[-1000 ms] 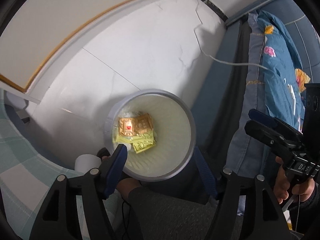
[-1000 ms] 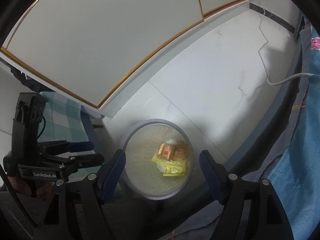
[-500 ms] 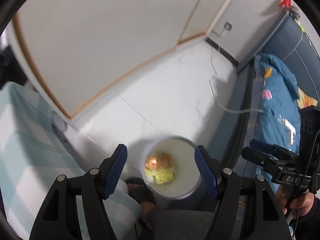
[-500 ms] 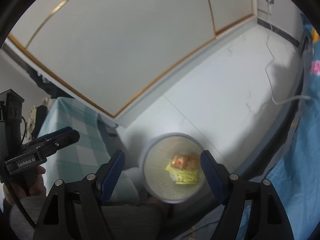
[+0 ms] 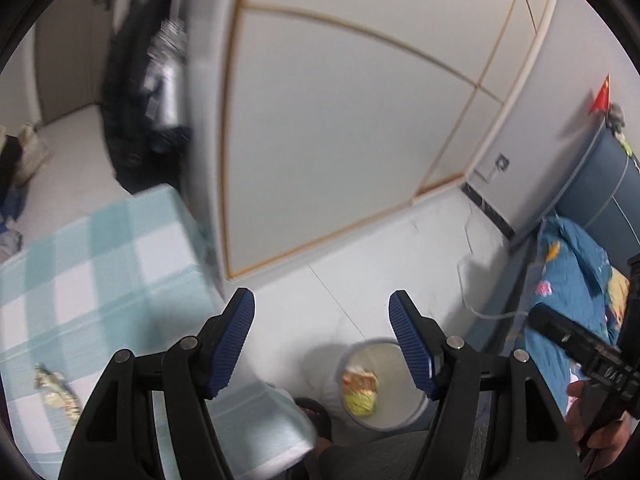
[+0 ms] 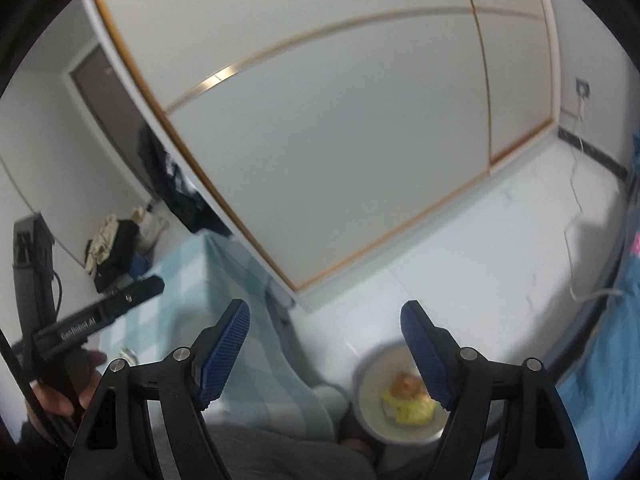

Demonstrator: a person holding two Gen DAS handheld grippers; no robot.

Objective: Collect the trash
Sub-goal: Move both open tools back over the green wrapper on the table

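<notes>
A white round bin (image 5: 394, 402) stands on the floor low in both wrist views, with yellow and orange wrappers (image 5: 359, 391) lying in it. My left gripper (image 5: 324, 336) hangs high above it, open, nothing between its blue pads. A crumpled wrapper (image 5: 56, 390) lies on the checked tablecloth (image 5: 100, 260) at the left. My right gripper (image 6: 324, 346) is open and empty too, above the bin (image 6: 374, 368) and its wrappers (image 6: 408, 398). Each gripper shows in the other's view: the right gripper (image 5: 580, 350) and the left gripper (image 6: 100, 316).
White wardrobe doors (image 5: 340, 128) with gold trim fill the back. A bed with a blue quilt (image 5: 572, 280) lies right. A white cable (image 5: 472, 304) runs over the floor. Dark clothes (image 5: 140, 92) hang at the left. A slippered foot (image 5: 316, 414) rests beside the bin.
Both grippers have risen and tipped upward away from the bin, which now looks small and low in each view. The checked table and the wardrobe have come into view.
</notes>
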